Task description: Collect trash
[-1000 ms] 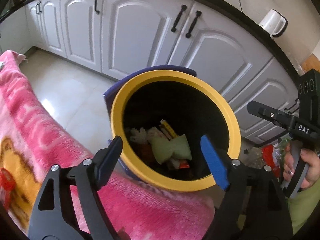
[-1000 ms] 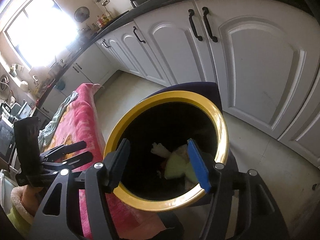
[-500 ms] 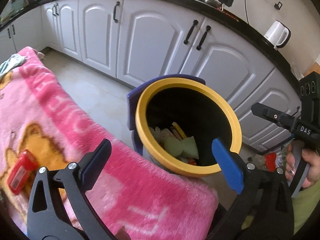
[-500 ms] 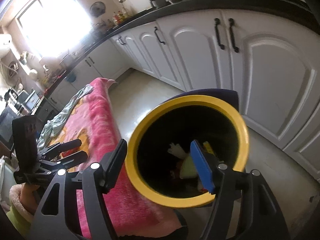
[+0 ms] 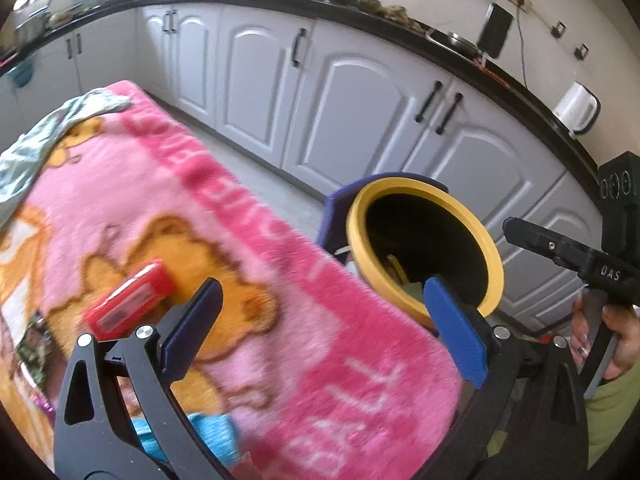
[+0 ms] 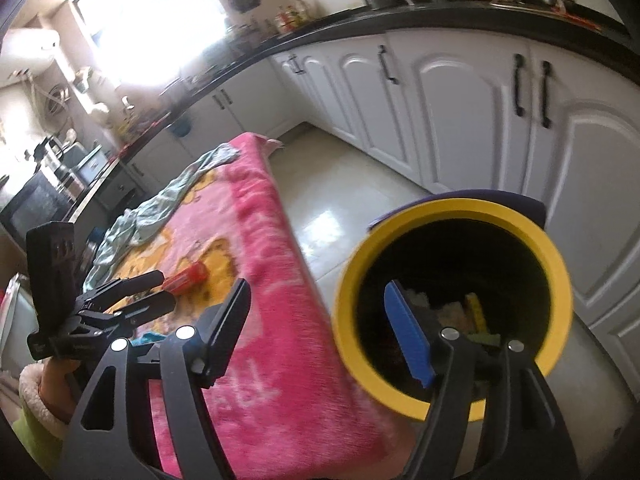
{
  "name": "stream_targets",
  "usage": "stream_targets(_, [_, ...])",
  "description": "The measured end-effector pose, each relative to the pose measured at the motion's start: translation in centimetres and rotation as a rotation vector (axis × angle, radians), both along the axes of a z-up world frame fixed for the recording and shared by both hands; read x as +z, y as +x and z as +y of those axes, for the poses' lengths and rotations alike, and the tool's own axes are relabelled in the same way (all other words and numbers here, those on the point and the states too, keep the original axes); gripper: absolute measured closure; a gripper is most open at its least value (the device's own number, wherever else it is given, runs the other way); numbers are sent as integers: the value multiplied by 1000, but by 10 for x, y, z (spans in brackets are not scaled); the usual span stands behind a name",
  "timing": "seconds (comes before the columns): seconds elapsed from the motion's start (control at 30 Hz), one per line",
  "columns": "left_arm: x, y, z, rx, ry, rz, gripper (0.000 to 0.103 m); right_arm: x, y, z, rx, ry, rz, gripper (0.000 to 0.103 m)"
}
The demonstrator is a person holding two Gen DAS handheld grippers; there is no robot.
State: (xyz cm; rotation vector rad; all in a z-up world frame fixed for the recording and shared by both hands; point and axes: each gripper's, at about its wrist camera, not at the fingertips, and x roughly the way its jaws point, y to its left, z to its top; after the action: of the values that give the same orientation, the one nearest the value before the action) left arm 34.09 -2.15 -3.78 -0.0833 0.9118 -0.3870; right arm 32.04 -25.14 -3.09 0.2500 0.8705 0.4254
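— Where are your claws relative to the round yellow-rimmed trash bin (image 5: 490, 256)?

— My left claw (image 5: 320, 332) is released, jaws spread wide with nothing between them, hanging over the fuzzy pink blanket with orange cartoon figures (image 5: 248, 216) that covers the desk just beside the bin. My right claw (image 6: 320, 330) is also released and bare; its blue finger sits in front of the bin's mouth, its black one over the blanket edge.

— And the trash?

— Inside the bin I can see a heap of scraps (image 6: 460, 312), pale green and yellow bits; details are too dark to tell. On the blanket, well away from the bin, lies a flat red rectangular packet (image 5: 130, 300), just beyond my left claw's black finger. Near it, at the blanket's edge farther from the bin, is a dark crumpled wrapper (image 5: 34, 344), blurred. A pale green cloth (image 6: 160, 204) lies bunched at the blanket's end farthest from me.
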Motion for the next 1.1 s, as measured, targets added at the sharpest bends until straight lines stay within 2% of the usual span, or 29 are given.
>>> stream_targets(0.63, [5,-54,145,282,-15,-18,10,5,-1,135,253,-8,-1,34])
stream_targets(0.93, [6,-81,178,354,-12,-23,10,6,-12,180,362,-20,-5,33])
stream_targets(1.1, [8,-91,193,386,-14,-28,10,6,-21,201,423,-40,-11,29])
